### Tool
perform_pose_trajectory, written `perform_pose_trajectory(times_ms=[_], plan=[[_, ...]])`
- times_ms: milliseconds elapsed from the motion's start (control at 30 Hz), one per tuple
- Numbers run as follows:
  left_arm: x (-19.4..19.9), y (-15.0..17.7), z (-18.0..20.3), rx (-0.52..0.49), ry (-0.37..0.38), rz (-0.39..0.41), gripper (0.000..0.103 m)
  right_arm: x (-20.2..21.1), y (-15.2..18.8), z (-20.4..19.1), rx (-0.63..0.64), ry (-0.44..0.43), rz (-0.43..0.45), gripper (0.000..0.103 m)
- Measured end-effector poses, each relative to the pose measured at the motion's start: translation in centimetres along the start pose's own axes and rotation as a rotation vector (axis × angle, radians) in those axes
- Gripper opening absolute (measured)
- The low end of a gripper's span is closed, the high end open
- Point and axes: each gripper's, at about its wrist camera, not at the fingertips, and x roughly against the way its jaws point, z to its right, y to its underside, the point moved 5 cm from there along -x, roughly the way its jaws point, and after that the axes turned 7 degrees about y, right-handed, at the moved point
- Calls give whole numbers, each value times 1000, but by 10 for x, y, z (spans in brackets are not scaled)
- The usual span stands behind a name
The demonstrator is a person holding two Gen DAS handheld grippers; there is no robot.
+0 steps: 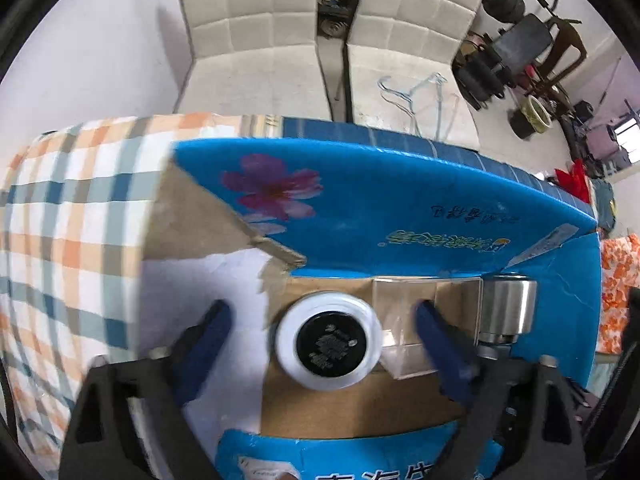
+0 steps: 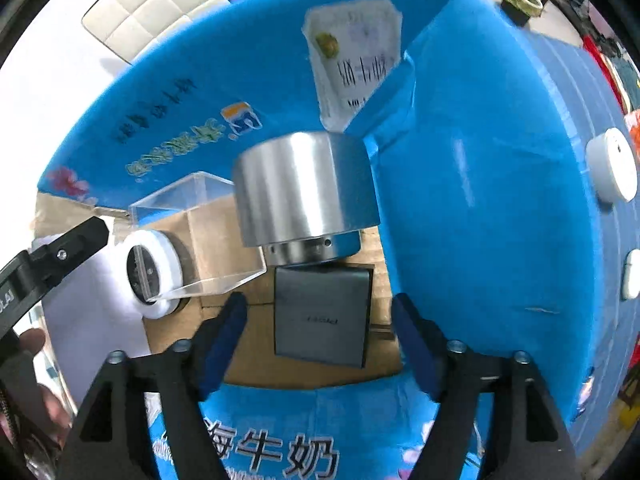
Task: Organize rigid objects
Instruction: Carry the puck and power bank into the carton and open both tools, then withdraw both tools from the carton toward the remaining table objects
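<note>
Blue carton [image 1: 400,200] with pink flower print; orange-and-blue plaid cloth [image 1: 72,216]; silver cylinder [image 2: 304,188]; grey box [image 2: 322,316].

Readable on the near flap of the blue carton [image 2: 280,440], in large white characters: "海牛奶", cut off at the left. On the far flap, upside down: a line of dark characters and a yellow-green brand line beside a small orange-and-white logo [image 2: 242,118], too distorted to read. On the white shipping label [image 2: 354,60] stuck at the far right corner: black printing, blurred, illegible. On the dark grey box [image 2: 322,316] inside the carton: a small inverted word, too small to make out. On the black arm at left [image 2: 8,296]: letters "LAI", partly cut off.
</note>
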Motion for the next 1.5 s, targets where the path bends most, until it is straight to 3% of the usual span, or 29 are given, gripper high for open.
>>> perform_pose_trajectory(times_ms=[33, 100, 333, 567, 1067, 1167, 1300, 1433, 1500], plan=[[6, 2, -2, 4, -5, 10, 103, 4, 4, -1, 19, 12, 6, 96], [16, 8, -3, 5, -14, 20, 103, 13, 12, -5, 59, 33, 20, 103], [49, 37, 2, -43, -78, 59, 103, 46, 55, -19, 163, 70, 81, 103], [102, 74, 15, -89, -121, 137, 103, 114, 70, -13, 196, 54, 198, 103], [193, 109, 39, -99, -125, 280, 103, 215, 115, 4, 206, -20, 341, 103], [195, 116, 43, -88, -99, 280, 103, 222, 125, 26, 168, -40, 360, 103], [189, 131, 68, -112, -49, 275, 103, 220, 137, 86, 74, -13, 361, 103], [163, 152, 122, -173, 9, 240, 103, 182, 143, 177, -55, 53, 281, 103], [138, 168, 156, -225, 41, 187, 103, 155, 145, 223, -116, 71, 216, 103]])
